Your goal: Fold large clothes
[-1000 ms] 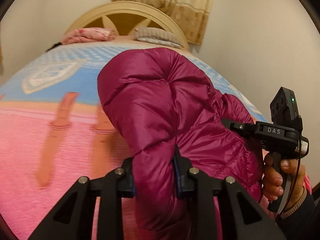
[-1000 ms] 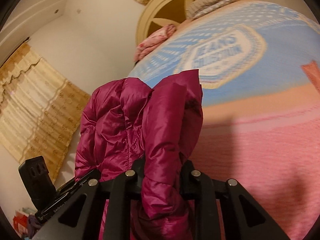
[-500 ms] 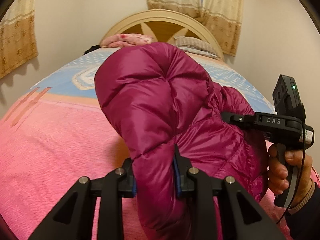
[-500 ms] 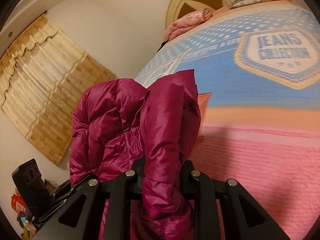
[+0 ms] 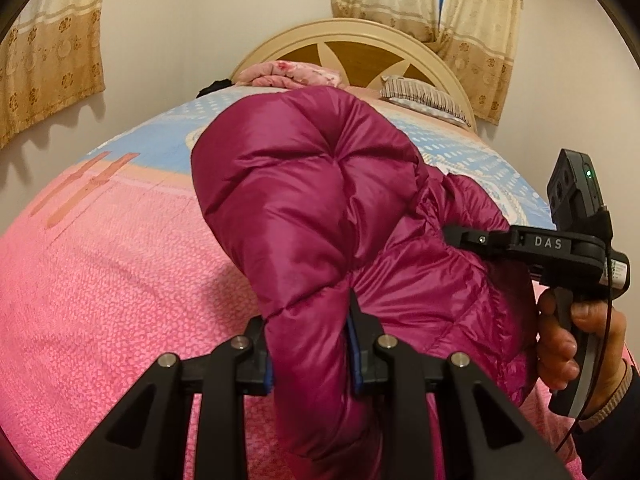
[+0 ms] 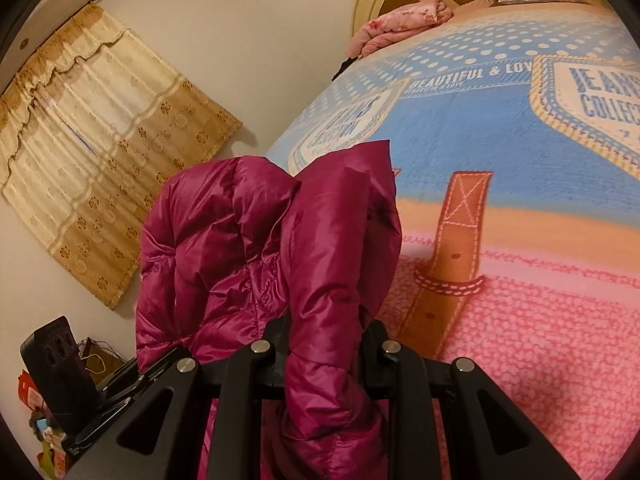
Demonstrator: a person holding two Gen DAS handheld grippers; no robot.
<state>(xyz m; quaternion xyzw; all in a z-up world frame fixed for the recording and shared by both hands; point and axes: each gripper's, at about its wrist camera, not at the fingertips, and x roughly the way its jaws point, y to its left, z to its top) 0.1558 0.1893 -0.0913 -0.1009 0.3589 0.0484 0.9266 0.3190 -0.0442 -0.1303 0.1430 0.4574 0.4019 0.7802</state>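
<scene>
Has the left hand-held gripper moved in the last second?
Yes. The left hand-held gripper, clamping the magenta jacket, has swung leftward: the headboard sits further right and lower in its view, and a left-wall curtain now shows.

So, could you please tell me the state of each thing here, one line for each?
Left gripper: shut on the jacket.
Right gripper: shut on the jacket.
Jacket: bunched, held up over the bed.
Bed cover: spread flat.
Curtains: drawn.
Pink blanket: folded by the headboard.

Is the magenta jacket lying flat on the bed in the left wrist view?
No. The jacket is bunched and clamped in the left gripper, with the right gripper gripping another part.
</scene>
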